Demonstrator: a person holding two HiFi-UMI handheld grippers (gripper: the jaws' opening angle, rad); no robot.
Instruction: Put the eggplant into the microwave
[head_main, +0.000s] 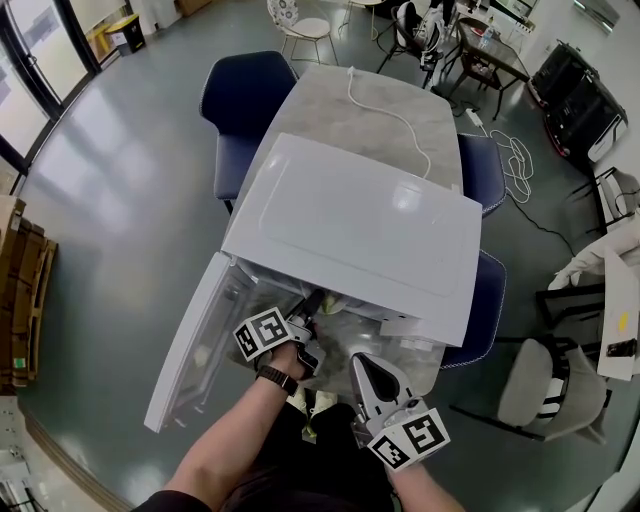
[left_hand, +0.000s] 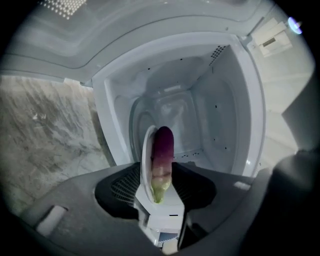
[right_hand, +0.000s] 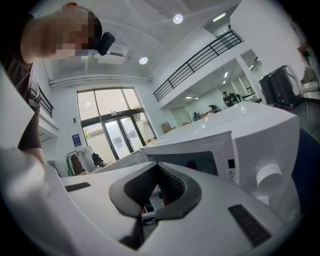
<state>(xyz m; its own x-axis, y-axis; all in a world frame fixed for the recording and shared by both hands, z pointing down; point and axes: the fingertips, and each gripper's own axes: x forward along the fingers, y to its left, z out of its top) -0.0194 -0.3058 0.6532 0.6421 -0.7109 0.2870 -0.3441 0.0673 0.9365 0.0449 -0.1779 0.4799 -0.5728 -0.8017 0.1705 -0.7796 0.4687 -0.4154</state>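
Observation:
A small purple eggplant (left_hand: 162, 155) with a green stem end stands between the jaws of my left gripper (head_main: 312, 305). It leans on the white left finger (left_hand: 145, 155), and no pad shows pressing its right side. That gripper is at the mouth of the white microwave (head_main: 360, 215), whose empty cavity (left_hand: 175, 115) lies straight ahead. The microwave door (head_main: 195, 345) hangs open to the left. My right gripper (head_main: 372, 372) hovers in front of the microwave's lower right corner, jaws together and holding nothing. In the right gripper view the microwave's front (right_hand: 240, 135) is just ahead.
The microwave stands on a marble table (head_main: 370, 110) with its white cable (head_main: 395, 115) trailing across the top. Blue chairs (head_main: 240, 95) (head_main: 485, 170) flank the table. A control knob (right_hand: 268, 175) sits on the microwave's right panel.

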